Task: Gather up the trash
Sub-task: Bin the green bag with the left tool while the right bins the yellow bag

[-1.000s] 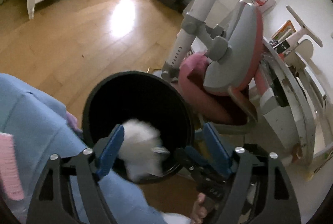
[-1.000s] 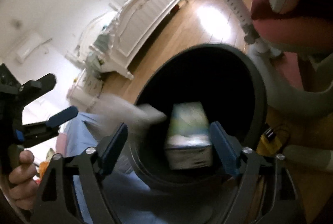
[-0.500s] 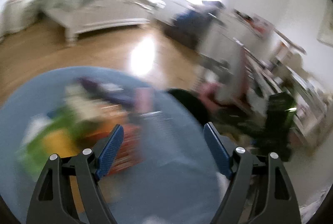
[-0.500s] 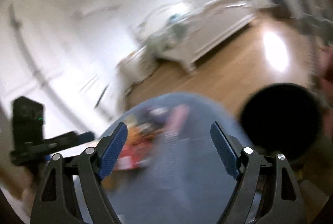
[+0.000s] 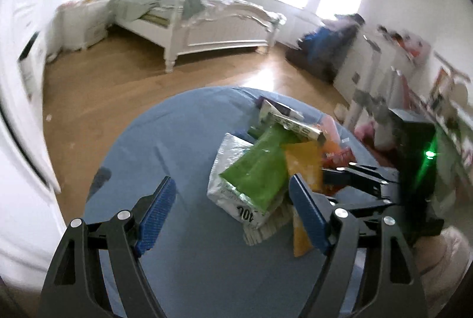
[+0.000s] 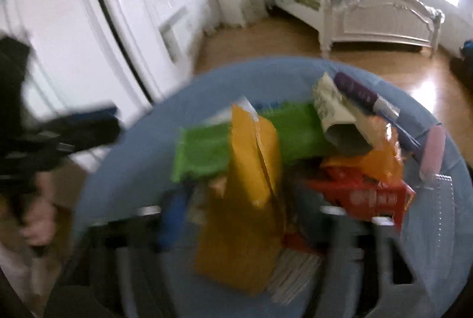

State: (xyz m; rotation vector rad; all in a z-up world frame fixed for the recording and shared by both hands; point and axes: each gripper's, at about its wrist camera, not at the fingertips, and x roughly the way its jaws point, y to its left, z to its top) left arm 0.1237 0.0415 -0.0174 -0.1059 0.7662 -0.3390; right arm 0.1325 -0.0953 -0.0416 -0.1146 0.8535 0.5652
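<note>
Bedroom walls, a white bed (image 5: 207,22) and a wooden floor (image 5: 118,87) lie behind a round blue surface (image 5: 165,146) that carries a heap of trash. In the left wrist view the heap sits on the right half of the surface: a green packet (image 5: 260,173) lies on top of a silver-white bag (image 5: 233,199), a yellow wrapper (image 5: 304,167) leans beside them, and a box with a purple end (image 5: 280,111) lies at the far side. The left tongs (image 5: 233,214) hang above the surface with their blue pads wide apart and nothing between them; the right pad is close to the yellow wrapper, but I cannot tell whether it touches.

The right wrist view is blurred. Its right tongs (image 6: 251,220) are closing, and the yellow wrapper (image 6: 248,193) stands between the smeared pads; whether they press on it yet cannot be told. Around it lie the green packet (image 6: 207,149), a red packet (image 6: 366,196), an orange bag (image 6: 375,158) and a pink item (image 6: 433,152) near the rim. At the left edge of that view a hand (image 6: 35,217) grips the other dark tool.
</note>
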